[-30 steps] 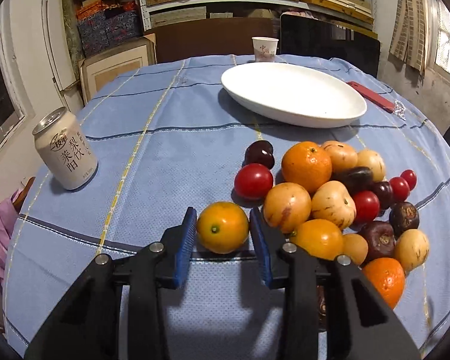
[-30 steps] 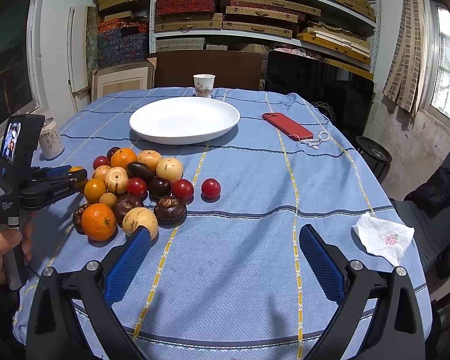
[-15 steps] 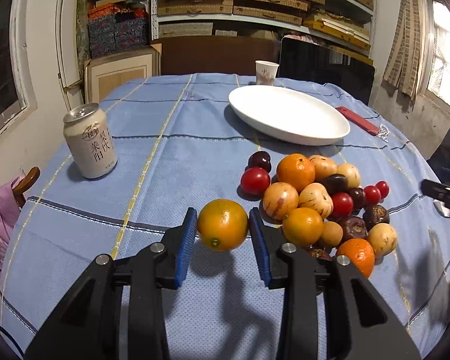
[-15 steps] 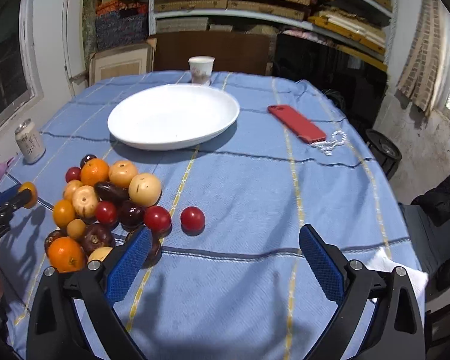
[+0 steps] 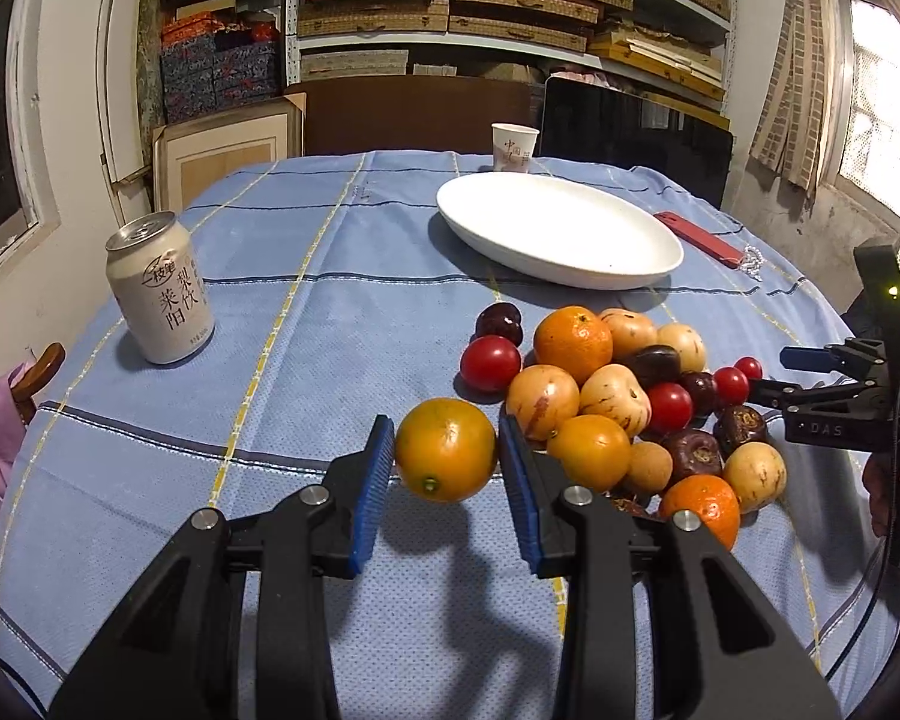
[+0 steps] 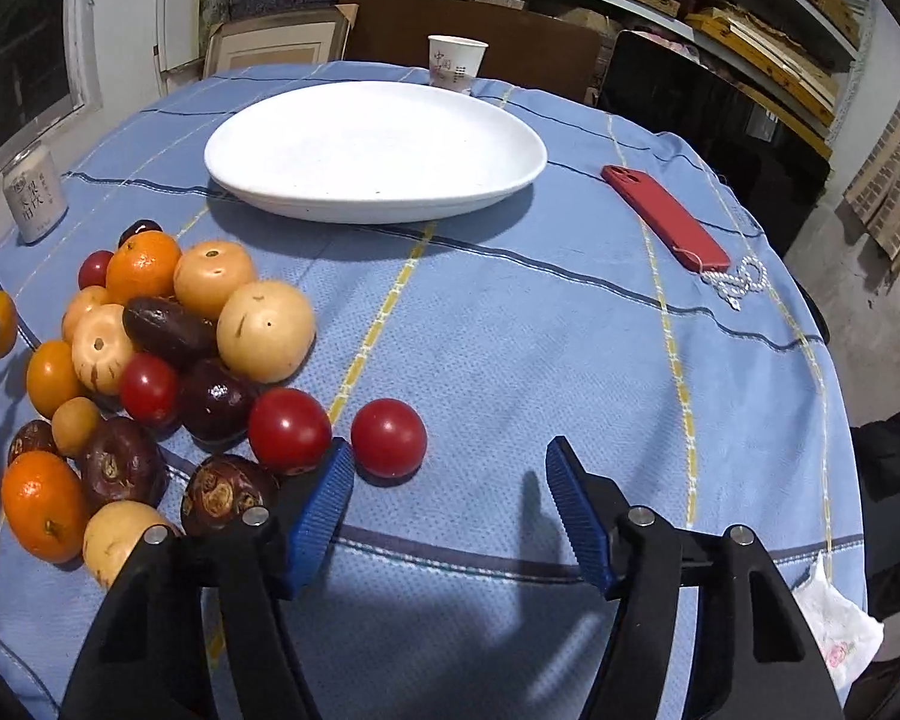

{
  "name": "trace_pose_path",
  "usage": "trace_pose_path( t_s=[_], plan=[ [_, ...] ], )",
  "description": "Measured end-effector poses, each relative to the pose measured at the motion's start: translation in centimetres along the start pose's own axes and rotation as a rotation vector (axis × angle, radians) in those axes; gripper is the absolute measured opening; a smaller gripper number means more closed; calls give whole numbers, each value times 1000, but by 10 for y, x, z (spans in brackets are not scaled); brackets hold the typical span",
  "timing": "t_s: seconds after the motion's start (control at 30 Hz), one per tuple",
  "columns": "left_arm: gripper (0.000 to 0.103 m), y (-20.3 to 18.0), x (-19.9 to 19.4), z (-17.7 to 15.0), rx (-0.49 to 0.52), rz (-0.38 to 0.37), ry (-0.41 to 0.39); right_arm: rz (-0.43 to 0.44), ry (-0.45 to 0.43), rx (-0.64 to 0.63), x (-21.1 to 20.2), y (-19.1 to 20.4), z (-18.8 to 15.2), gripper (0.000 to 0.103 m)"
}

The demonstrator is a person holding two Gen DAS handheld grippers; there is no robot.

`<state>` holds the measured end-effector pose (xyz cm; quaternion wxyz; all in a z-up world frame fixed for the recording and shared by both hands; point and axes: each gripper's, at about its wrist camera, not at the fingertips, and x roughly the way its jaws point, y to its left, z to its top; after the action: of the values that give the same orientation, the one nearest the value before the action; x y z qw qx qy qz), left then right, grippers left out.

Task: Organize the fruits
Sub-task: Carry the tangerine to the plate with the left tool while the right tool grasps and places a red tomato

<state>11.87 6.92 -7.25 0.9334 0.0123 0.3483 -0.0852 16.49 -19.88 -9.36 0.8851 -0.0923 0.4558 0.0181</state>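
Above tablecloth (image 5: 306, 330), left gripper (image 5: 446, 450) clamps orange (image 5: 446, 449).

Daylight comes from a window (image 5: 888, 138) on the right, which is blown out to white. The blue cloth on the bench (image 5: 330, 312) is evenly bright, while the shelves (image 5: 450, 6) behind are dimmer. Soft shadows fall under the white plate (image 6: 378, 150) and beneath each hand-held gripper. Both views are sharp at the centre, with strong fisheye bending and dark vignetted corners.
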Motion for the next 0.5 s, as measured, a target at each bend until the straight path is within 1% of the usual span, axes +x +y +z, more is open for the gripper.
trace_pose_path(
  t_s=[0.1,0.17,0.2,0.23,0.33,0.5],
  plan=[
    [35,0,1,0,1,1,4,3,-1,-20,3,4,5,65],
    [35,0,2,0,1,2,7,9,6,-36,6,7,8,56],
    [35,1,2,0,1,2,10,14,13,-35,8,7,9,47],
    [35,1,3,0,2,3,13,20,16,-32,10,7,9,43],
    [35,1,3,-1,0,5,14,66,26,-22,12,7,11,25],
    [35,0,3,0,1,6,11,96,10,8,6,3,5,24]
  ],
)
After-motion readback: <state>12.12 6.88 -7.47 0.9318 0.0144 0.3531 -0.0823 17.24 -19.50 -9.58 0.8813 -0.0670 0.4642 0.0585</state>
